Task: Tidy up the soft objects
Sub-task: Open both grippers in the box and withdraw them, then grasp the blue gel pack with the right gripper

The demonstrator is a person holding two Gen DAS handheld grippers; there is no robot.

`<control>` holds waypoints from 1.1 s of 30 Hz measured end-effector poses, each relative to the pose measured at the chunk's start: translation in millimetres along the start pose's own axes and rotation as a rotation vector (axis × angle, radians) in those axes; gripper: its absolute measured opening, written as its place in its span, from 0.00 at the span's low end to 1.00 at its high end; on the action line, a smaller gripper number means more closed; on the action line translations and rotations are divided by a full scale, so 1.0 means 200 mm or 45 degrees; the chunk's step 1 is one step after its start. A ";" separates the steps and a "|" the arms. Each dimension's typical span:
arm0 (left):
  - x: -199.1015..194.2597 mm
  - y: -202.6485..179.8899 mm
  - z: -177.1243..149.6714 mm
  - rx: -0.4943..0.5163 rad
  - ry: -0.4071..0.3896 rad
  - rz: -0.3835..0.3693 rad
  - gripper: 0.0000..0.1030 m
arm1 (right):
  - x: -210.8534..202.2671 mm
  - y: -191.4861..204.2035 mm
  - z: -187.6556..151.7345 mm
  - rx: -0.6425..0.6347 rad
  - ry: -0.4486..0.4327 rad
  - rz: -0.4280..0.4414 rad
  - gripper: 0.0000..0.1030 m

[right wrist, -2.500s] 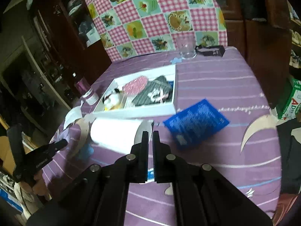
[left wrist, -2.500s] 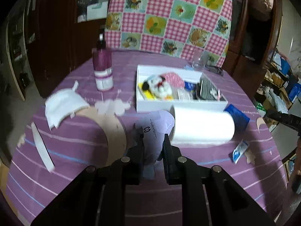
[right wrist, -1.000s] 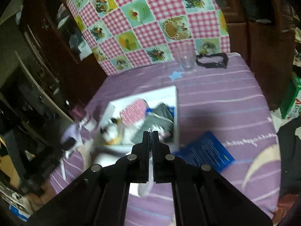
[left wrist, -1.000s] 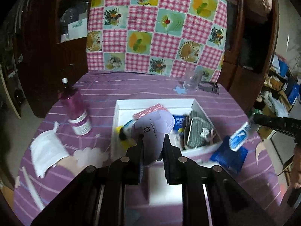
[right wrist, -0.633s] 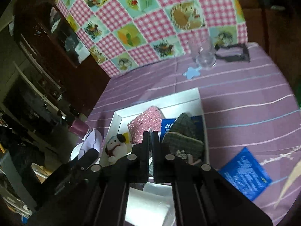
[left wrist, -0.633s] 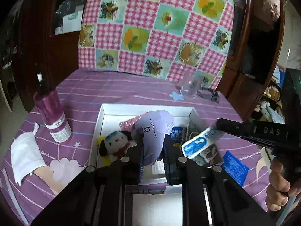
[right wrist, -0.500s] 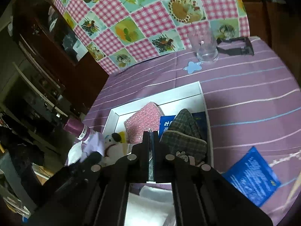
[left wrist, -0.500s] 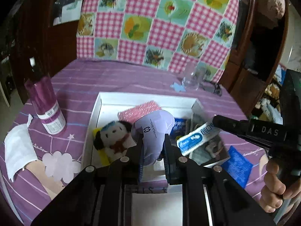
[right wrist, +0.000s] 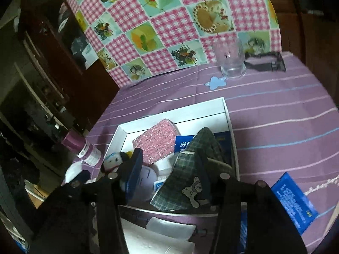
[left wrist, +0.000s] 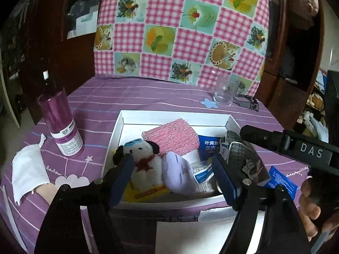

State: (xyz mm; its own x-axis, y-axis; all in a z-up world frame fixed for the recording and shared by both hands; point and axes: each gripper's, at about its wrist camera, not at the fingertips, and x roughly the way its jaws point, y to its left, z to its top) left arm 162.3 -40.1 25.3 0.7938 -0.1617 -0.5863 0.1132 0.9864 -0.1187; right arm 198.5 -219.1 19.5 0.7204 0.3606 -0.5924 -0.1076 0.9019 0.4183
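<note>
Both our tools are opening over the white box (left wrist: 118,131) mid-bench: the left tool (left wrist: 171,167) straddles the lilac pouch (left wrist: 178,173) without pressing it, the right tool (right wrist: 169,165) holds nothing. Plush dog (left wrist: 144,158), pink sponge (left wrist: 171,137) and plaid pouch (right wrist: 190,169) lie inside. Left out: the blue packet (right wrist: 292,203) near the bench's right edge.

Both grippers point downward, jaws opening. The left gripper (left wrist: 172,173) and right gripper (right wrist: 169,169) grip nothing. A hand (left wrist: 311,207) carries the right one.
</note>
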 end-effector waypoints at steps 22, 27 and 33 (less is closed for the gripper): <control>-0.26 -0.01 -0.06 0.009 0.125 0.102 0.78 | -0.28 0.09 -0.06 -0.240 -0.025 -0.205 0.50; -0.42 -0.08 -0.17 0.113 0.111 0.156 0.82 | -0.37 -0.04 -0.23 -0.218 0.011 -0.267 0.50; -0.45 -0.10 -0.26 0.052 0.164 0.082 0.82 | -0.39 -0.16 -0.42 -0.150 -0.003 -0.331 0.50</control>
State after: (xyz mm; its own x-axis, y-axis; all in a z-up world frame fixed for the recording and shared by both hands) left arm 56.7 -46.5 38.8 0.7170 -0.0976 -0.6902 0.0908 0.9948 -0.0463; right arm 87.8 -256.7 -5.9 0.7360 0.1133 -0.6675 0.0022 0.9855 0.1697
